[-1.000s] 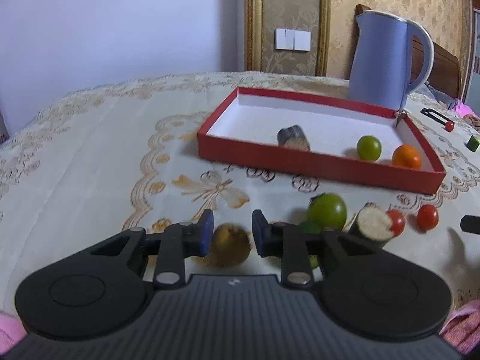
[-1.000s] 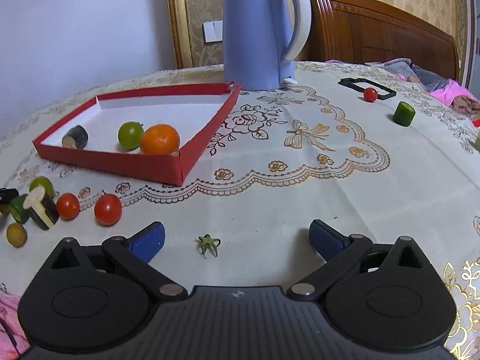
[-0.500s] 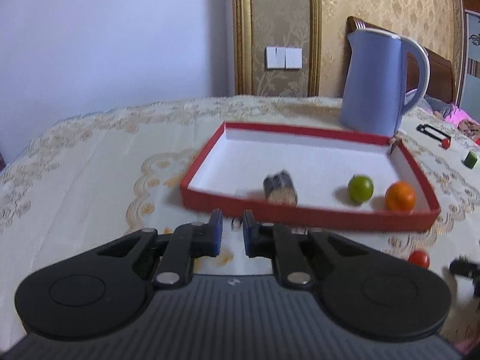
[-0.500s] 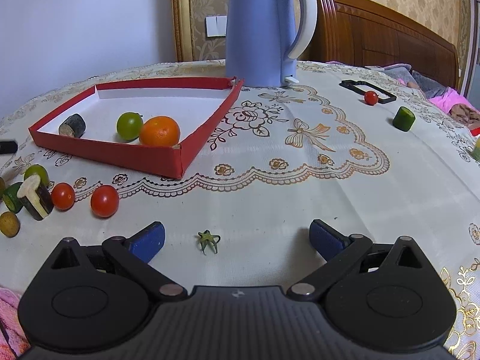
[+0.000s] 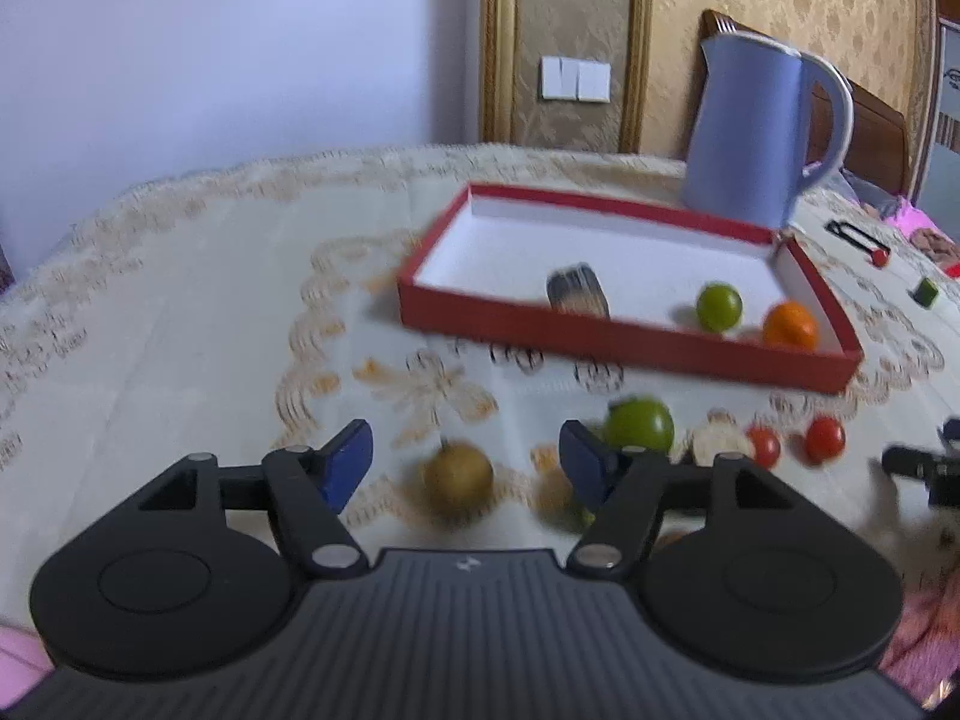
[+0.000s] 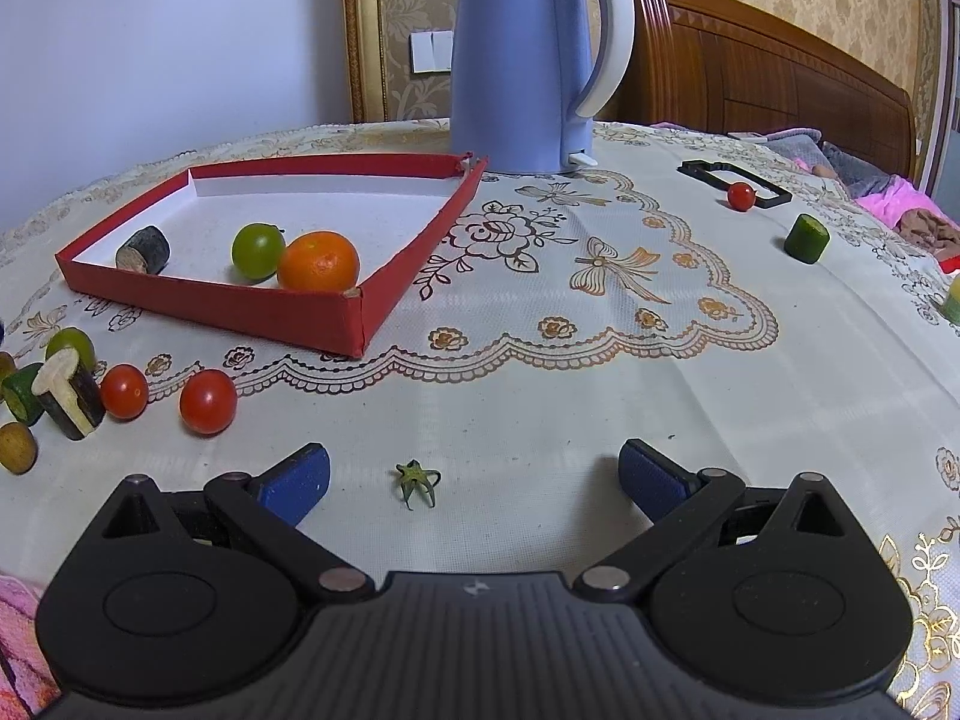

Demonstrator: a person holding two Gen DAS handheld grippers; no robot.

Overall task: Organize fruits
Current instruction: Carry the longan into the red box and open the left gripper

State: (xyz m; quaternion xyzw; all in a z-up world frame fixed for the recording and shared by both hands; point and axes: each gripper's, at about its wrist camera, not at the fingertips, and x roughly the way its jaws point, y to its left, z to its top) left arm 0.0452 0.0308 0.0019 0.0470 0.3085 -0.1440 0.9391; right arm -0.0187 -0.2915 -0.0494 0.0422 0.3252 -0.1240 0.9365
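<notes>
Left gripper point(image 5: 465, 459) low before the red tray point(image 5: 624, 333), fingers wide around a brown fruit point(image 5: 457, 476), right gripper point(image 6: 474, 474) level, fingers wide, holding nothing

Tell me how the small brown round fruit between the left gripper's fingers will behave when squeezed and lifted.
The brown fruit looks round with nothing flat underneath, so it will probably roll if one finger touches first. It seems small and likely light. The left gripper stands open around it, fingers clear on both sides; closing evenly should centre it. Its skin looks smooth, so it may slip.
</notes>
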